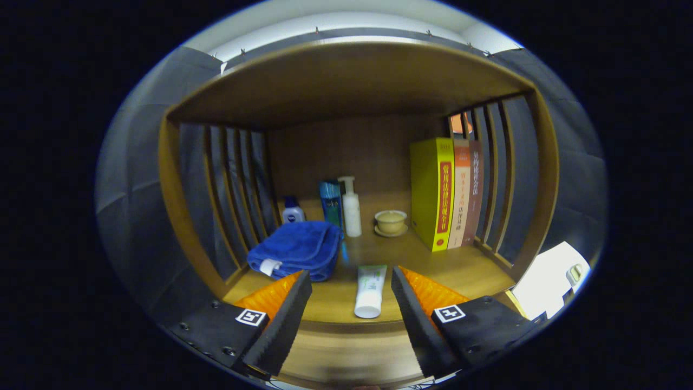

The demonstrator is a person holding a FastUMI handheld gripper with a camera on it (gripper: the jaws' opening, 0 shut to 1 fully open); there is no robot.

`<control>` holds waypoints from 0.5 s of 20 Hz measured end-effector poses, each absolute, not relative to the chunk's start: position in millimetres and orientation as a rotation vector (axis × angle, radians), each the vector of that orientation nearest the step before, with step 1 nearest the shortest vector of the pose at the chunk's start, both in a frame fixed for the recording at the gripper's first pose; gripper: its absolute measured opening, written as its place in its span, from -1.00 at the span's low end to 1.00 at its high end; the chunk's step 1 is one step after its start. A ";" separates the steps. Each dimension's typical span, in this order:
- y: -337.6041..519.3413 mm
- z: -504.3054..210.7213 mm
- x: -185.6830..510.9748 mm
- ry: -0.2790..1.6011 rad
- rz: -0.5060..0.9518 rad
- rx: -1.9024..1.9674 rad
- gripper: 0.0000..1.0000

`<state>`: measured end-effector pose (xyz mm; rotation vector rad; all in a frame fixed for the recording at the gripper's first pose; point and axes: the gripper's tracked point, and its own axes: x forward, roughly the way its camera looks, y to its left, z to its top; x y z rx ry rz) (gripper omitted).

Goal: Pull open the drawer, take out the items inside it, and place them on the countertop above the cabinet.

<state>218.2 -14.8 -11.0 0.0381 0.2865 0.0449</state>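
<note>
Between the tool's point(351, 295) spread fingers (level, facing the shelf) lies a tube point(370, 290).

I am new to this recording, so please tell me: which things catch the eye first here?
The open gripper frames a white tube lying on the countertop. A folded blue towel lies beyond the left finger, and upright books, the yellow one brightest, stand at the right.

Blue bottle point(293, 212) low half hidden behind folded blue towel point(296, 249). Teal bottle point(331, 201) partly covered by white pump bottle point(352, 208); base behind towel. Brown book point(475, 189) mostly hidden behind slats. White object point(552, 276) beside cabinet cut off, unidentifiable. Fingers point(281, 319) rear parts cut off, spread apart, nothing between but white tube point(370, 290) beyond.
</note>
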 end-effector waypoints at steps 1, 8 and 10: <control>-15.1 2.5 206.2 0.248 0.052 0.029 0.94; -12.1 15.0 114.1 0.108 0.079 -0.029 0.93; -8.2 -2.3 91.2 0.116 0.094 -0.004 0.93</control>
